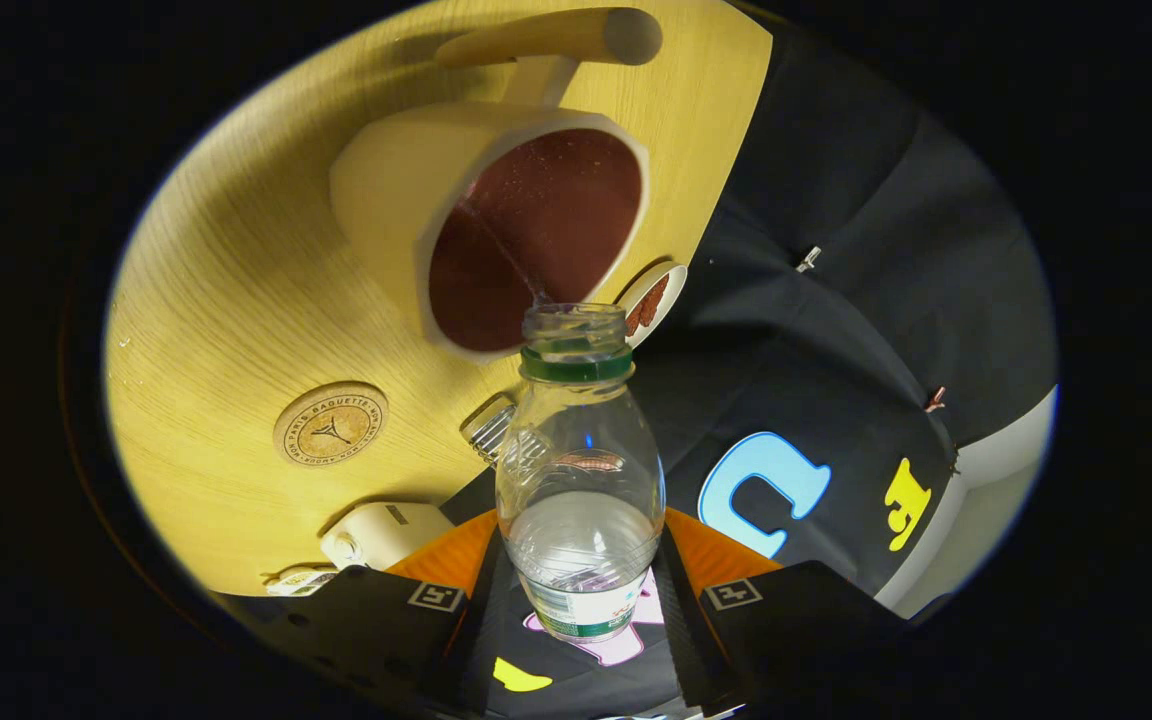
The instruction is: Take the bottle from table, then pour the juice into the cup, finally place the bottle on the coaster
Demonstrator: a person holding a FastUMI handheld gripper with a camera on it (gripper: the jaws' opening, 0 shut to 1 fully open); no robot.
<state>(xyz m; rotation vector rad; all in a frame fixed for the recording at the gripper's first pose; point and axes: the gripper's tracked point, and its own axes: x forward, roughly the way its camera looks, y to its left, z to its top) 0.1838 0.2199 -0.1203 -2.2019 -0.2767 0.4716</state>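
The tongs (581, 590) are squeezing the clear bottle (579, 480) from both sides, its open mouth tipping at the cup (496, 225) on the counter (226, 300). Near the cup, a round coaster (330, 424), a white device (381, 533) and a small dish (654, 300) are lying.

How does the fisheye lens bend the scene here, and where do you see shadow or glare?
In the gripper view, the table edge curves strongly and the cup looks swollen; the cup's handle throws a soft shadow on the wood; small bright glints sit on the clear bottle, held between the fingers; the coaster stays sharp, evenly lit.
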